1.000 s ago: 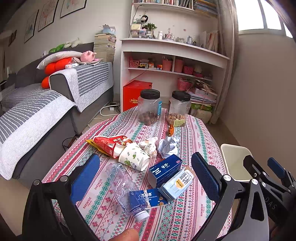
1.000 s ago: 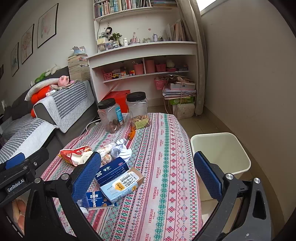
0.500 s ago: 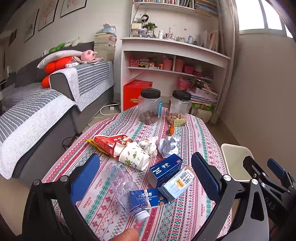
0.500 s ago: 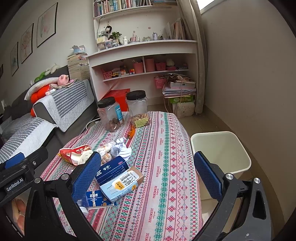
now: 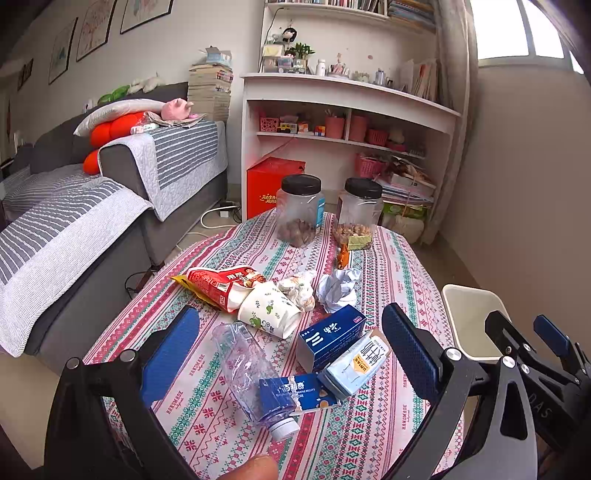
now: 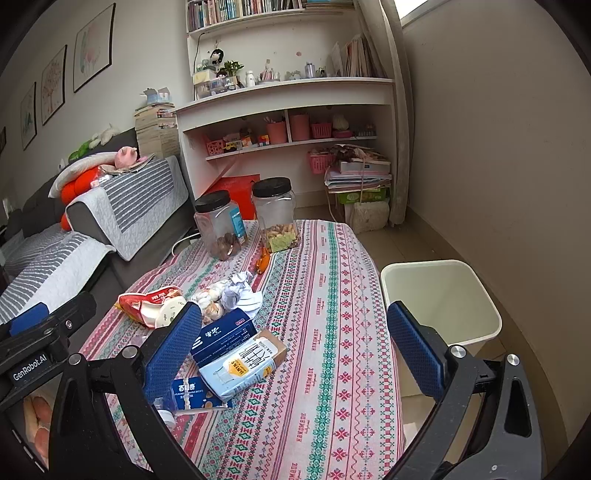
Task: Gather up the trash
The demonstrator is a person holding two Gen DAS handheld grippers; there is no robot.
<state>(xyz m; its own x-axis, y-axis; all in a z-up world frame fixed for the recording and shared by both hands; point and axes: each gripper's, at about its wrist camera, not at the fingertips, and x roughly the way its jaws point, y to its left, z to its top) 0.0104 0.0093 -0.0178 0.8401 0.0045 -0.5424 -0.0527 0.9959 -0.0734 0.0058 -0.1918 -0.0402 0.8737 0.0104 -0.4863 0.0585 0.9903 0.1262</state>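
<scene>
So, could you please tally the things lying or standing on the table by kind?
Lidded jars: 2
Cartons and boxes: 3
Plastic bottle: 1
Paper cup: 1
Snack bag: 1
Crumpled wads: 2
Small orange wrapper: 1
Total: 11

Woven patterned tablecloth, clear crinkled plastic bottle (glossy), matt paper cup

I see soft daylight entering from the blown-out upper-right arched window; the patterned striped tablecloth is evenly lit and sharp, shadows faint. Fisheye curvature bends and darkens both views' edges.
</scene>
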